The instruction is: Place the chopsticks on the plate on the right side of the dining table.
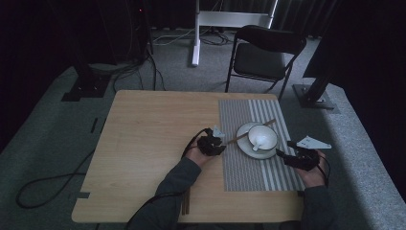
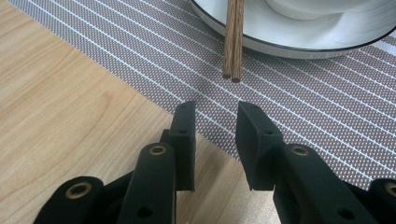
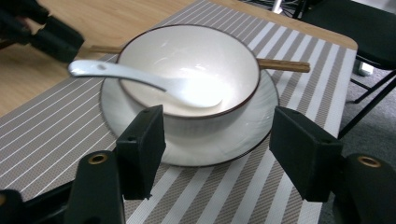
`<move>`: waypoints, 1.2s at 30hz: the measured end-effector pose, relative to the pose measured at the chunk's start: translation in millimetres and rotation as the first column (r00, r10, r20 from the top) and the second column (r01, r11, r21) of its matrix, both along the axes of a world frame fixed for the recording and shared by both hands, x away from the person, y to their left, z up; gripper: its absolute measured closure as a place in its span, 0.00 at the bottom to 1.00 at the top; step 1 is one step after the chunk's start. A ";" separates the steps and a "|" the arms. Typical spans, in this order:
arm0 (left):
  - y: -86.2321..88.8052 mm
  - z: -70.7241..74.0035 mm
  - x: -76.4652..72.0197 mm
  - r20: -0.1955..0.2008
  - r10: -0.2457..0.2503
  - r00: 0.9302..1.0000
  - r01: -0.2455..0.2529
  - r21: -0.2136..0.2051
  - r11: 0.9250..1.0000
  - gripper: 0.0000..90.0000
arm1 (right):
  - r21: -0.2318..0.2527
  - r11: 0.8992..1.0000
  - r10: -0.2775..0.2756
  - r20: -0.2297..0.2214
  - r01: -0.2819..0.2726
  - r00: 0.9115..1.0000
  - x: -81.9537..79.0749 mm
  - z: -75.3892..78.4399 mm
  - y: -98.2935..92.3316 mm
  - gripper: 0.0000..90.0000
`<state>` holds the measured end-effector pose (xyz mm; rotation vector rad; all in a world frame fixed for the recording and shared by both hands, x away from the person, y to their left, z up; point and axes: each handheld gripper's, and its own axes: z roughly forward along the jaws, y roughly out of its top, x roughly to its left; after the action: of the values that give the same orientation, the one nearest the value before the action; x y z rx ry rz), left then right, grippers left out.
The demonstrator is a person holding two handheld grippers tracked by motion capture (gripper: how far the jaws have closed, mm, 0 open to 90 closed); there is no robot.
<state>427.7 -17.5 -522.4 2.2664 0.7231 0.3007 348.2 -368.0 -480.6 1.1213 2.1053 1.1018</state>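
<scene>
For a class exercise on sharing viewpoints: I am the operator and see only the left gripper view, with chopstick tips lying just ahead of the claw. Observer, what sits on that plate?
Observer: A white bowl stands on the plate, with a white spoon lying in it.
Operator: Where do the chopsticks run?
Observer: The chopsticks cross the plate behind the bowl, and their far ends stick out past the opposite rim.
Operator: And the other claw?
Observer: The right claw is open and faces the bowl from the plate's other side. It touches nothing.
</scene>
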 end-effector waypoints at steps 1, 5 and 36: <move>0.1 -0.4 -0.3 -0.001 0.002 1.000 -0.002 -0.003 1.000 0.77 | 0.001 1.000 -0.005 0.000 0.005 1.000 2.1 0.4 -0.6 0.39; 1.0 -0.9 -1.6 0.000 0.004 1.000 -0.004 -0.007 1.000 0.76 | 0.008 1.000 -0.023 0.007 0.023 1.000 8.6 4.3 -3.0 0.40; 3.0 -0.2 2.5 0.004 0.038 0.999 -0.038 -0.010 0.999 0.71 | 0.036 0.993 -0.111 0.004 0.111 0.994 69.5 15.9 -9.0 0.48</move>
<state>430.2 -14.5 -522.6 2.2439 0.7644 0.3190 417.7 -376.9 -464.7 1.2349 2.0006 1.0926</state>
